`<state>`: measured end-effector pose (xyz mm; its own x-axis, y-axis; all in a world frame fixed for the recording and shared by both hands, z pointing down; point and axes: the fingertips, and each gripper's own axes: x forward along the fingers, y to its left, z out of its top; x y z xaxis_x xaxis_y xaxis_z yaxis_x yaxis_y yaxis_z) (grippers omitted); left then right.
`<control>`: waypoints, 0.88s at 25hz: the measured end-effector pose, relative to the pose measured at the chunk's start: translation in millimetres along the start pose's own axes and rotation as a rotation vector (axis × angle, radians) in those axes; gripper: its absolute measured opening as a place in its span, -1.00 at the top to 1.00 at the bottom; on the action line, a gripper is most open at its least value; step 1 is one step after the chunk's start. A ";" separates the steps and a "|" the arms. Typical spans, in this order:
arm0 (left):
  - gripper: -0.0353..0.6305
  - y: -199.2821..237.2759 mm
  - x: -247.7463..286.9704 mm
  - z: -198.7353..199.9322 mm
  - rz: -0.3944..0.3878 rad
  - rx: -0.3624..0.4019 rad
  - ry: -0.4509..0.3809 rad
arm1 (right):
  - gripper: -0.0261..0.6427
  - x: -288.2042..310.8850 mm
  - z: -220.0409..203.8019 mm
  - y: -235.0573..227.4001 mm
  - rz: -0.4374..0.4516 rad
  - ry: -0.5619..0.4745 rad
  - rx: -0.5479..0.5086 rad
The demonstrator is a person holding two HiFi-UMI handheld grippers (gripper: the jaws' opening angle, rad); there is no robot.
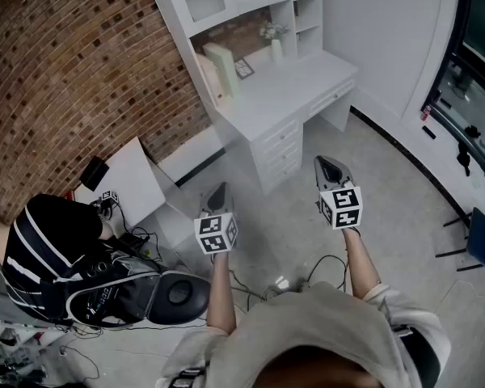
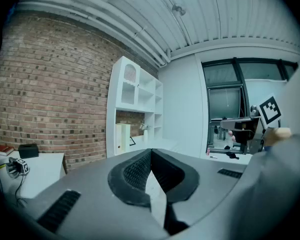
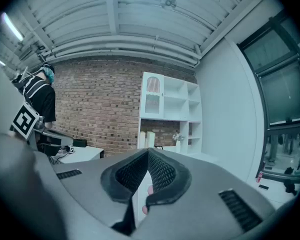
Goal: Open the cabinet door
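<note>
Task not started: the cabinet [image 1: 299,83] stands well ahead of both grippers, and its door [image 3: 153,96], high up and ahead of them, appears shut and untouched. The left gripper [image 1: 219,189] and right gripper [image 1: 330,165] each have their jaws closed together on nothing. Remaining steps: approach, grip the door, pull it open.
</note>
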<state>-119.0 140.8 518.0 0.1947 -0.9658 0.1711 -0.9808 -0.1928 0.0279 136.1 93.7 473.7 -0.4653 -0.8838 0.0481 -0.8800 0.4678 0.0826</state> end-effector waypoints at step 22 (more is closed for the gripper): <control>0.82 -62.7 16.9 -32.8 0.010 -0.007 0.049 | 0.89 -22.8 -40.3 -45.7 0.036 0.038 -0.002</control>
<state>-54.4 142.2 551.4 0.1850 -0.9579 0.2195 -0.9827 -0.1823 0.0330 190.7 92.7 509.0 -0.4925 -0.8657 0.0893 -0.8627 0.4991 0.0817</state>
